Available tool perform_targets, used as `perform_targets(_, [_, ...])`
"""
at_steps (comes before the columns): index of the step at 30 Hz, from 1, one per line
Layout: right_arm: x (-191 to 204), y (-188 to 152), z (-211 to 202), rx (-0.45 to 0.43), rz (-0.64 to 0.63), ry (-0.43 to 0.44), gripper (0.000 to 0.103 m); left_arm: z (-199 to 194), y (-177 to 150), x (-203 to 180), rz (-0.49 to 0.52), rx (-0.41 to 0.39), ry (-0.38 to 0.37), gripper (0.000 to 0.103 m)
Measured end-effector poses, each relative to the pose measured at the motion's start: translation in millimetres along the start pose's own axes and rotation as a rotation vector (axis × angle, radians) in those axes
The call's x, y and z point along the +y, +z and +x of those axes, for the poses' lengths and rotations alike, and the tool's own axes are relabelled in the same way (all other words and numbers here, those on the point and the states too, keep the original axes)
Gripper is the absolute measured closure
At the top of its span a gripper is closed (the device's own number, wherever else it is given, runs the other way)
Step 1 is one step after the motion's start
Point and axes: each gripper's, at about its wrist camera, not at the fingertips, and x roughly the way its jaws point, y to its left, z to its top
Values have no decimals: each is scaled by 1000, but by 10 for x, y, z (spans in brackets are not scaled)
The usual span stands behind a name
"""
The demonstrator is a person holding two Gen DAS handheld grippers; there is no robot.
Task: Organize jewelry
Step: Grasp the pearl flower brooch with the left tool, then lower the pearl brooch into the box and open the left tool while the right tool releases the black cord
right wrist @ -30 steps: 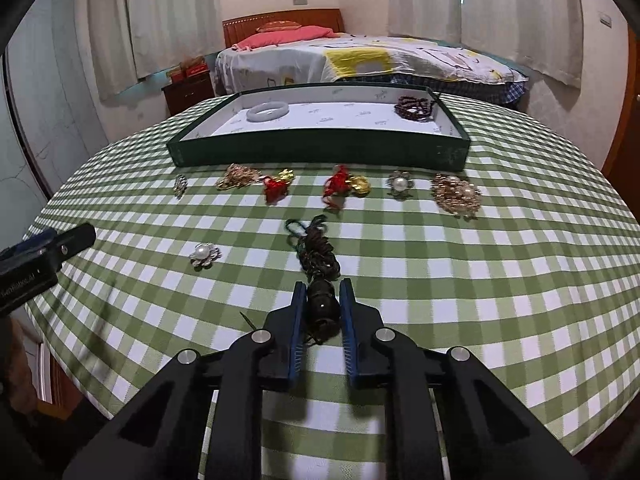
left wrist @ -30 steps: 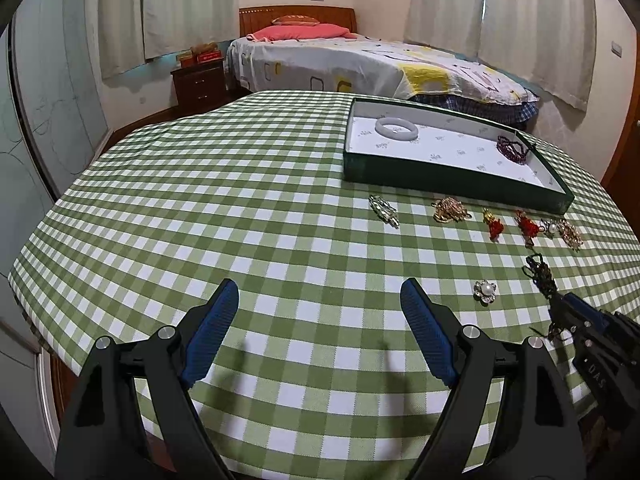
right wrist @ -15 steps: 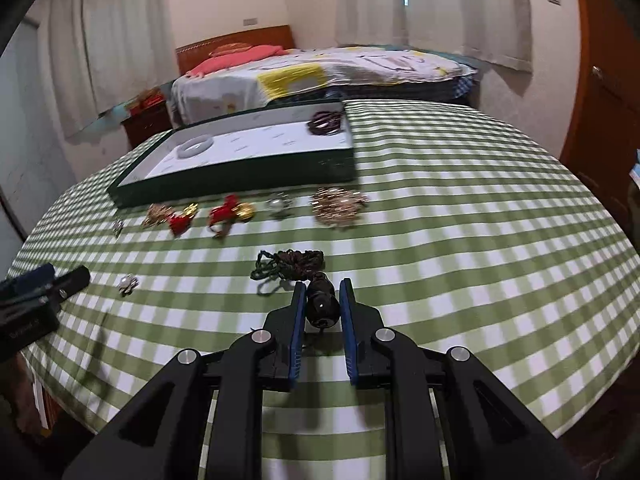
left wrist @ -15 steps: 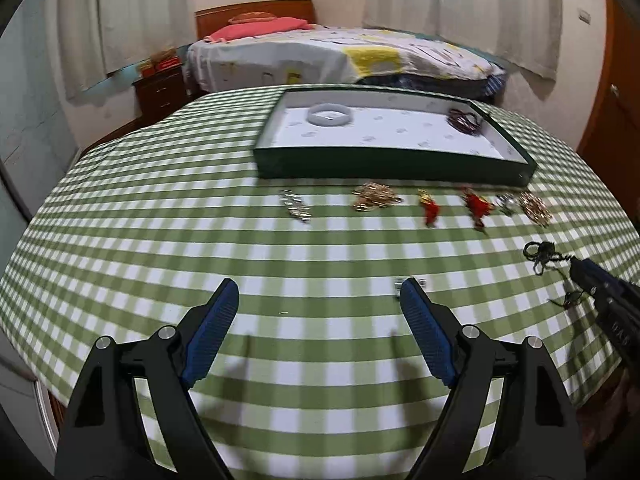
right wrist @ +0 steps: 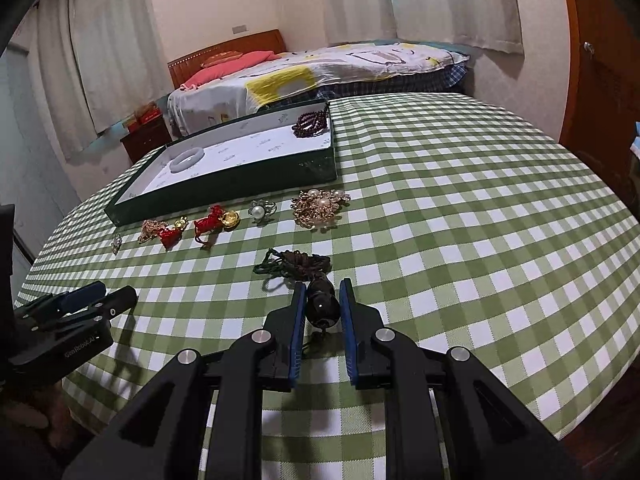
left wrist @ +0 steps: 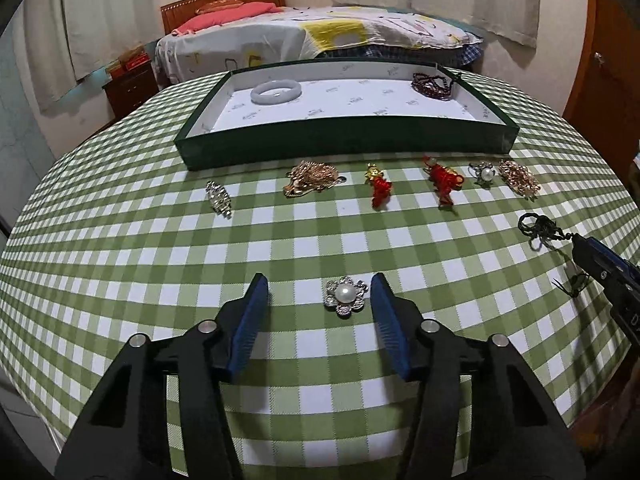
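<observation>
Left tongs [left wrist: 318,296] are closing around a pearl flower brooch [left wrist: 345,295] lying on the checked desk [left wrist: 120,248]; the blue pads [left wrist: 250,322] are standing clear of it on both sides. Right tongs [right wrist: 323,308] are clamping a dark bead [right wrist: 320,306], whose green-and-brown cord [right wrist: 294,264] is trailing toward 12 o'clock on the cloth. At 12 o'clock from the brooch, a green tray [left wrist: 344,142] is holding a pale bangle [left wrist: 276,92] at its 10 o'clock corner and dark red beads [left wrist: 434,84] at its 2 o'clock corner. Along the tray's near wall, a silver brooch [left wrist: 218,198], a gold piece [left wrist: 312,178], two red knotted charms [left wrist: 380,188], a pearl ring [left wrist: 484,174] and a gold cluster brooch [left wrist: 520,178] are lying in a row.
</observation>
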Motion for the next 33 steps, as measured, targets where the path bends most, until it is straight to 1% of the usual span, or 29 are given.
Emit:
perform_targets(1, [-2, 1, 4, 0, 3, 1, 85, -4, -2, -9, 8, -2, -11, 60])
perform_targets(3, [-3, -2, 12, 2, 5, 2, 85, -14, -17, -11, 5, -4, -51, 70])
perform_targets(5, [-7, -4, 20, 6, 6, 4, 85, -17, -18, -30, 12, -6, -59, 74])
perform_targets(6, [-4, -7, 25, 7, 6, 5, 85, -16, -18, -36, 19, -9, -72, 80])
perform_targets(7, [-12, -12, 24, 8, 5, 5, 85, -19, -23, -41, 22, -10, -81, 82])
perform_targets(10, [4, -12, 25, 8, 2, 6, 85, -21, -30, -55, 34, -16, -80, 82])
perform_targets(18, [44, -15, 21, 5, -8, 12, 85, -46, -40, -20, 17, -15, -95, 83])
perform_targets(22, [57, -2, -6, -3, -6, 20, 85, -115, -34, 14, 14, -35, -92, 83])
perform_targets(33, [183, 176, -201, -66, -18, 58, 85, -269, 119, 175, -25, -82, -104, 83])
